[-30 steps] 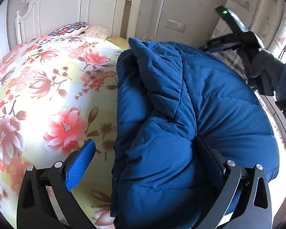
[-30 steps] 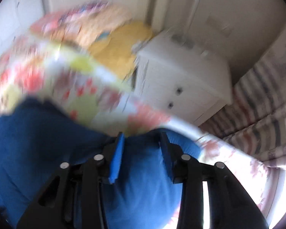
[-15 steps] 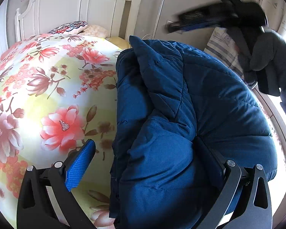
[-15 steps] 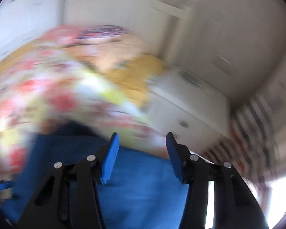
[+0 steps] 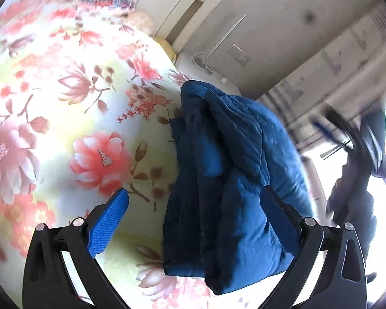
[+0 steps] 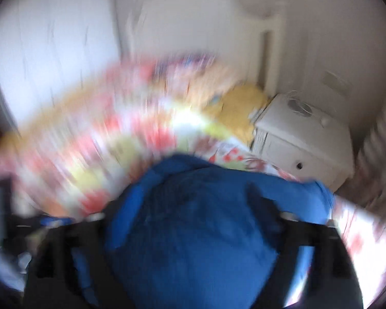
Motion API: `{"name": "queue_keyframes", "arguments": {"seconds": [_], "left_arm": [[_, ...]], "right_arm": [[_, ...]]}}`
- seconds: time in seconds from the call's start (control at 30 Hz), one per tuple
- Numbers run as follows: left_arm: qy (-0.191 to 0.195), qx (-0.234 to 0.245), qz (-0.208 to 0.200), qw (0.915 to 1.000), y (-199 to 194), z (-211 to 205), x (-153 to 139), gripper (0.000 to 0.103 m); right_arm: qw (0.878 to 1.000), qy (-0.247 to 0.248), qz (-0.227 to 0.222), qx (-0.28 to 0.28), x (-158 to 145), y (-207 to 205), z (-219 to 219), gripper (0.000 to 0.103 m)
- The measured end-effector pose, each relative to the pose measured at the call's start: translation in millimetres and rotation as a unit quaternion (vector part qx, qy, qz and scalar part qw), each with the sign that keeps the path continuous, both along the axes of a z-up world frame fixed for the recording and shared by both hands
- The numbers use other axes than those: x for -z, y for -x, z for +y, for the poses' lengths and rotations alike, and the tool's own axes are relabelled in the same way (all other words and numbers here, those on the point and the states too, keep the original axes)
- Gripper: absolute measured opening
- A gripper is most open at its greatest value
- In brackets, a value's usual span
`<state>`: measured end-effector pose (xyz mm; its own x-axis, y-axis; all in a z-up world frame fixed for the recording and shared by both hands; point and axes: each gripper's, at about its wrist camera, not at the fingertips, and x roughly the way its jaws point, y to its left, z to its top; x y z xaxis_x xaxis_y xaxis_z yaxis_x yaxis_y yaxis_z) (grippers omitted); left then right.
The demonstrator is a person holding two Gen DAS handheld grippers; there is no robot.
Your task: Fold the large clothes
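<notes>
Slippage worries us: our spread left gripper (image 5: 193, 219) merely straddles the puffy blue down jacket (image 5: 234, 180); right gripper (image 6: 190, 221) too blurred to tell its state.

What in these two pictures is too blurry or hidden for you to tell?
- Right wrist view: the right claw is smeared by motion; open or shut cannot be told.
- Right wrist view: the floral bedspread pattern is a blur.
- Left wrist view: the left claw has its right finger partly hidden behind the blue puffer jacket.
- Left wrist view: the jacket's sleeves and zipper are buried in folds.
</notes>
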<state>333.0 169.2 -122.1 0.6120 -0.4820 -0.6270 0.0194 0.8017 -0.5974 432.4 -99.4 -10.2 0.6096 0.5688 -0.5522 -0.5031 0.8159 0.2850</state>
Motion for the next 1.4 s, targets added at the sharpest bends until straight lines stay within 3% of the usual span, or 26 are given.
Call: {"name": "queue_keyframes", "arguments": {"seconds": [0.1,0.2,0.3,0.43,0.47,0.6,0.63,0.67,0.7,0.77,0.8,0.9,1.07,1.17,1.2,1.27,1.33,1.4], "left_arm": [[0.008,0.041,0.031,0.9986,-23,-6,7,0.098],[0.022,0.066,0.077,0.9946,-50,-20,21,0.098],[0.031,0.087,0.114,0.9893,-68,-30,38,0.099],[0.035,0.109,0.101,0.9883,-70,-32,41,0.099],[0.037,0.111,0.099,0.9882,-70,-31,41,0.099],[0.035,0.119,0.093,0.988,-66,-33,39,0.095],[0.054,0.128,0.094,0.9857,-63,-35,41,0.078],[0.094,0.133,0.085,0.983,-59,-37,43,0.072],[0.09,0.129,0.066,0.9854,-55,-35,37,0.066],[0.094,0.118,0.04,0.9878,-46,-38,33,0.054],[0.104,0.113,0.031,0.9876,-43,-42,30,0.049],[0.08,0.114,-0.003,0.9903,-41,-71,13,0.046],[0.093,0.125,-0.027,0.9874,-58,-128,0,0.046],[0.077,0.125,-0.001,0.9891,-64,-167,17,0.046],[0.07,0.124,-0.001,0.9898,-64,-179,24,0.049],[0.062,0.111,-0.01,0.9919,-61,-187,25,0.053],[0.062,0.105,-0.005,0.9925,-60,-184,23,0.053],[0.065,0.104,-0.002,0.9924,-59,-178,26,0.056]], "right_arm": [[0.988,-0.126,0.07,0.048,27,21,-90,0.101],[0.973,-0.168,0.145,0.065,70,39,-133,0.101],[0.962,-0.177,0.202,0.05,108,56,-140,0.101],[0.944,-0.189,0.271,0.021,151,57,-115,0.101],[0.947,-0.195,0.254,0.022,151,58,-113,0.101],[0.944,-0.208,0.254,-0.021,155,49,-85,0.101],[0.951,-0.192,0.242,-0.017,152,51,-78,0.101],[0.959,-0.175,0.224,-0.011,146,59,-72,0.097],[0.968,-0.154,0.199,-0.002,134,62,-68,0.085],[0.981,-0.133,0.144,0.0,117,75,-70,0.069],[0.985,-0.123,0.119,0.001,110,81,-72,0.065],[0.991,-0.112,0.066,0.013,89,92,-88,0.06],[0.99,-0.123,0.052,0.049,70,84,-153,0.06],[0.986,-0.122,0.097,0.067,96,67,-199,0.064],[0.982,-0.115,0.124,0.088,116,61,-218,0.071],[0.977,-0.127,0.129,0.11,129,63,-240,0.084],[0.979,-0.101,0.119,0.132,117,73,-239,0.088],[0.981,-0.04,0.081,0.174,86,88,-224,0.088]]}}
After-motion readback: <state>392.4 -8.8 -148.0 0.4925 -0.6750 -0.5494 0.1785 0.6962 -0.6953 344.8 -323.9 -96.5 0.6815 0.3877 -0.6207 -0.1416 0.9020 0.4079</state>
